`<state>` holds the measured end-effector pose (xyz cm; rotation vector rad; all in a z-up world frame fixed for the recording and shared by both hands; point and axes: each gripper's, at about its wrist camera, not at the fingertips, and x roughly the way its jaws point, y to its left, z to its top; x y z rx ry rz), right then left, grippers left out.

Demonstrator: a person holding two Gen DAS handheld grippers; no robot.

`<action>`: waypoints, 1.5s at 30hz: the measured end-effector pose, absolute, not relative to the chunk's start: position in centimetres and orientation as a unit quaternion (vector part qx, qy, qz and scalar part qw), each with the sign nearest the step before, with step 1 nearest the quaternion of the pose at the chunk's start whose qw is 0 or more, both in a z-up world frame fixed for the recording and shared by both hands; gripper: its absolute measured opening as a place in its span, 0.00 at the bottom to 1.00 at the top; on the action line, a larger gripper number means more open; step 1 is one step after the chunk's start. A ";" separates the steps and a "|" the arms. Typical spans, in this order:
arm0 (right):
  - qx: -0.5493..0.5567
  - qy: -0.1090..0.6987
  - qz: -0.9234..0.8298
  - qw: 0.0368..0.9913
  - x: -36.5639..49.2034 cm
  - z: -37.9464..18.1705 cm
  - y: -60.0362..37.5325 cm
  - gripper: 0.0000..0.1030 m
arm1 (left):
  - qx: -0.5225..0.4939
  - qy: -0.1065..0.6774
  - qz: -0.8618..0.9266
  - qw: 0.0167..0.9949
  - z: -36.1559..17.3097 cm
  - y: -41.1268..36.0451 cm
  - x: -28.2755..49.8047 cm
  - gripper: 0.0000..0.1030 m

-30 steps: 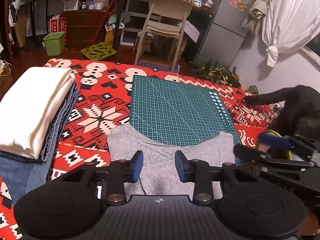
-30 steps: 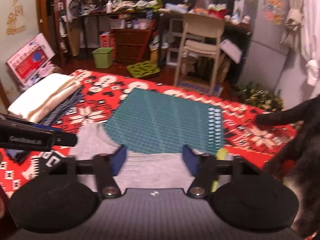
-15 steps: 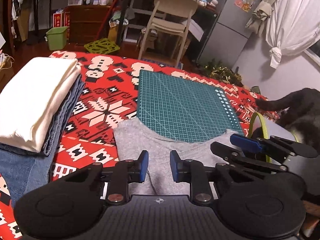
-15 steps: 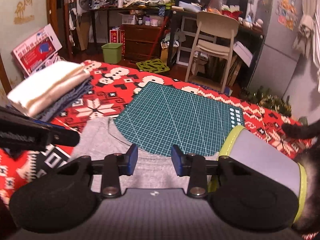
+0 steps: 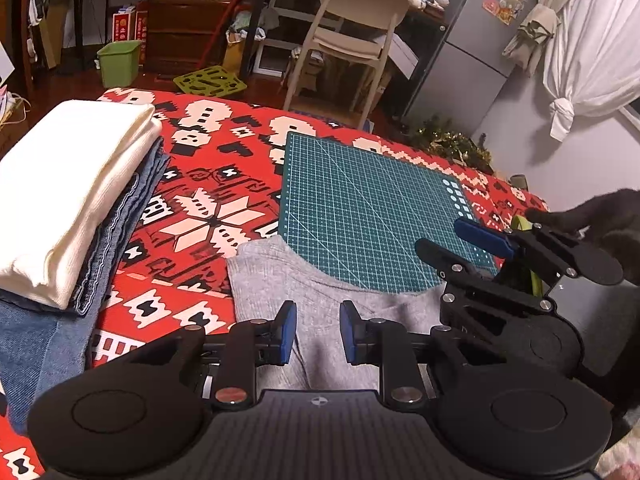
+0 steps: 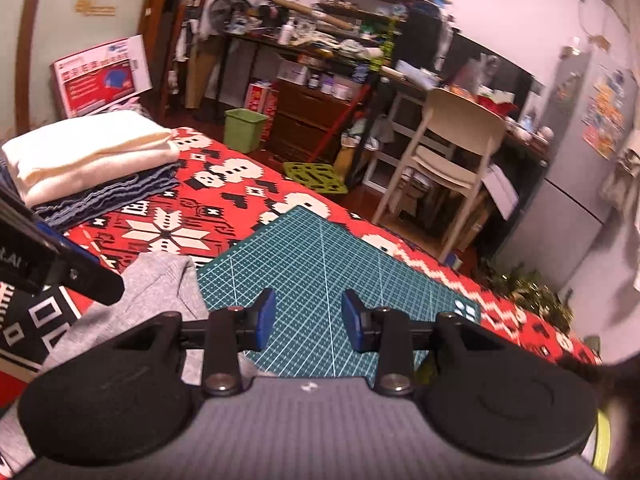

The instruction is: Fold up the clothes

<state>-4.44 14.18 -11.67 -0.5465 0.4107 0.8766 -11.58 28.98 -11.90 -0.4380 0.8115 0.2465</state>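
Shirt (image 5: 320, 300): grey, lying flat, its far edge over the mat (image 5: 368, 216).
Left gripper (image 5: 318, 332): parted over the cloth, holding nothing.
Right gripper (image 6: 308, 322): parted, empty.
Advice: pinch both near corners evenly, fold straight.

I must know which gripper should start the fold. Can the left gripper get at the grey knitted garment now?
Probably yes. The left gripper hangs open right above the grey knitted garment, with nothing between them. The right gripper is off to the side, over the green cutting mat.
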 end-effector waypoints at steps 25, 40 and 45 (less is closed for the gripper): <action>-0.247 0.183 0.508 0.804 7.0 -7.6 16.4 0.44 | -0.206 0.391 0.133 0.887 -11.2 29.6 -5.1 0.22; -0.259 0.265 0.522 0.769 5.5 -9.7 14.9 0.44 | -0.198 0.421 0.130 0.876 -12.8 31.9 -5.9 0.22; -0.287 0.232 0.544 0.754 1.1 -10.2 13.9 0.44 | -0.200 0.430 0.145 0.868 -13.8 33.4 -8.2 0.22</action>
